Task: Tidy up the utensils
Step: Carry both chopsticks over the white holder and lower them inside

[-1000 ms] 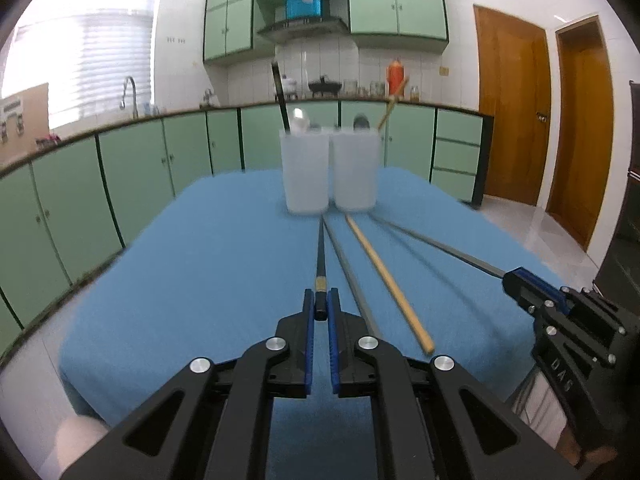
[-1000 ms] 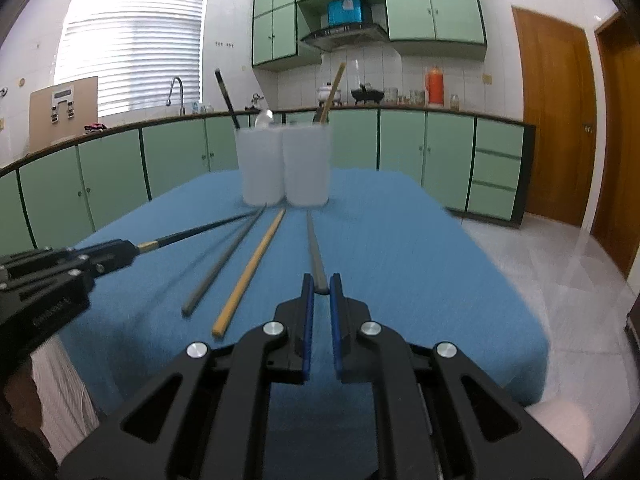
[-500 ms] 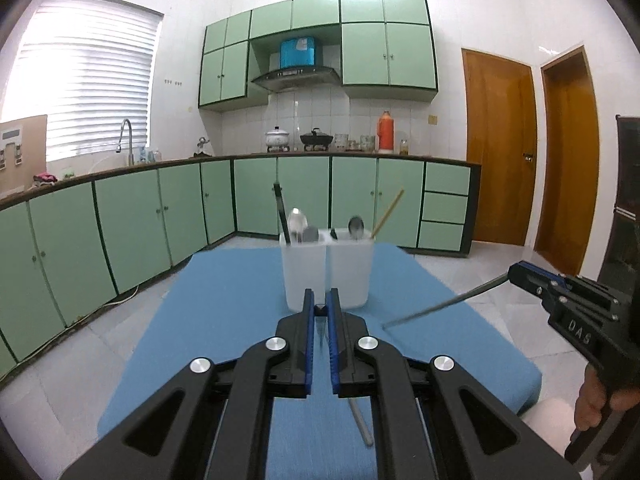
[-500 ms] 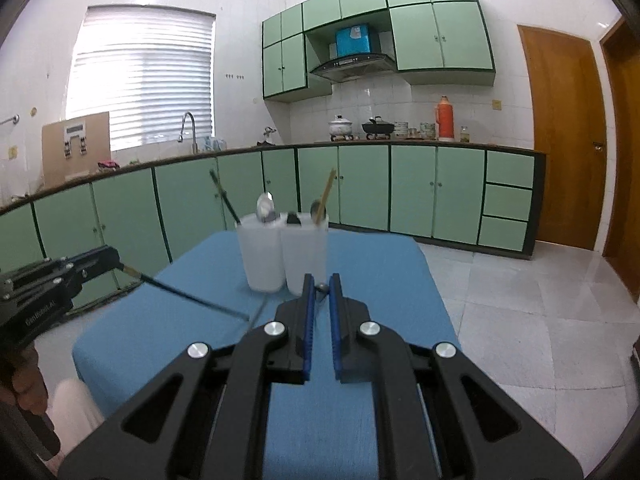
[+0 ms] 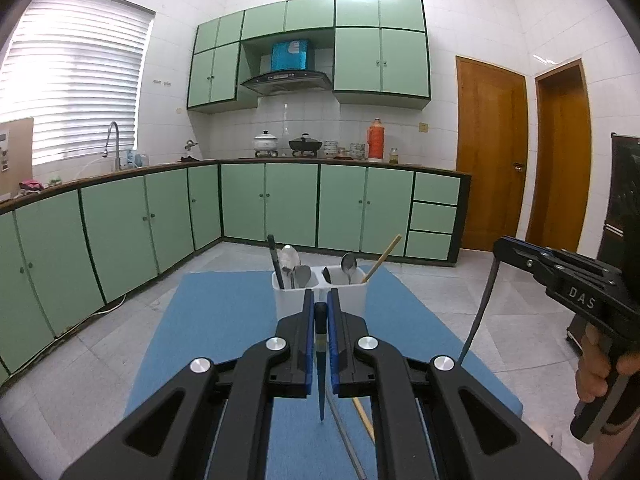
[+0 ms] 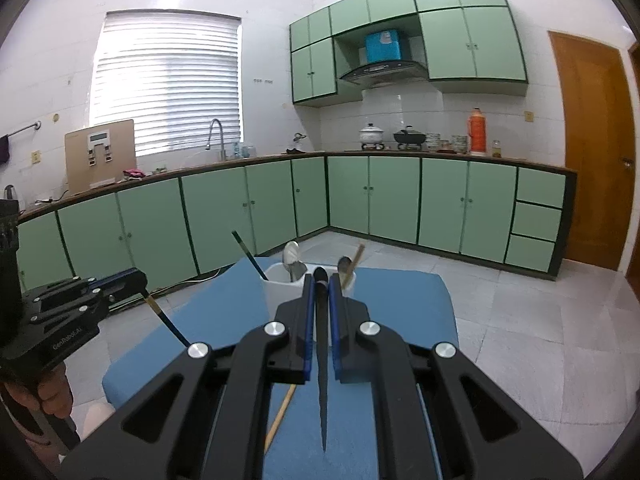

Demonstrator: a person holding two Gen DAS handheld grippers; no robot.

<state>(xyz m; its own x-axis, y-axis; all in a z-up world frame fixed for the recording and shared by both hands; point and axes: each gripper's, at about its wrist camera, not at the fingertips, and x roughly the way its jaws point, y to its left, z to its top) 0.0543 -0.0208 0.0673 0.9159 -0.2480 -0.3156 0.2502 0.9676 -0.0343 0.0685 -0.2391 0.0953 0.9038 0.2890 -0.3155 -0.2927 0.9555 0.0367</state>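
Note:
Two white holders [image 5: 320,294] stand side by side on the blue cloth [image 5: 224,328], holding spoons, a black chopstick and a wooden chopstick. My left gripper [image 5: 320,312] is shut on a black chopstick [image 5: 321,376] that hangs point down, high above the cloth. My right gripper [image 6: 320,286] is shut on a grey chopstick [image 6: 322,380] hanging the same way. The right gripper also shows in the left wrist view [image 5: 500,246] with its grey chopstick [image 5: 478,320]. A grey chopstick [image 5: 346,436] and a wooden chopstick [image 5: 362,414] lie on the cloth.
The cloth-covered table stands in a kitchen with green cabinets [image 5: 280,204] around a tiled floor [image 5: 500,292]. The left gripper shows in the right wrist view [image 6: 136,280]. The lying wooden chopstick shows in the right wrist view [image 6: 280,416]. Wooden doors [image 5: 492,156] are at the right.
Both grippers have risen from the cloth, each lifting its chopstick. The chopsticks swung from lying flat to hanging point down, and the holders now sit lower in view.

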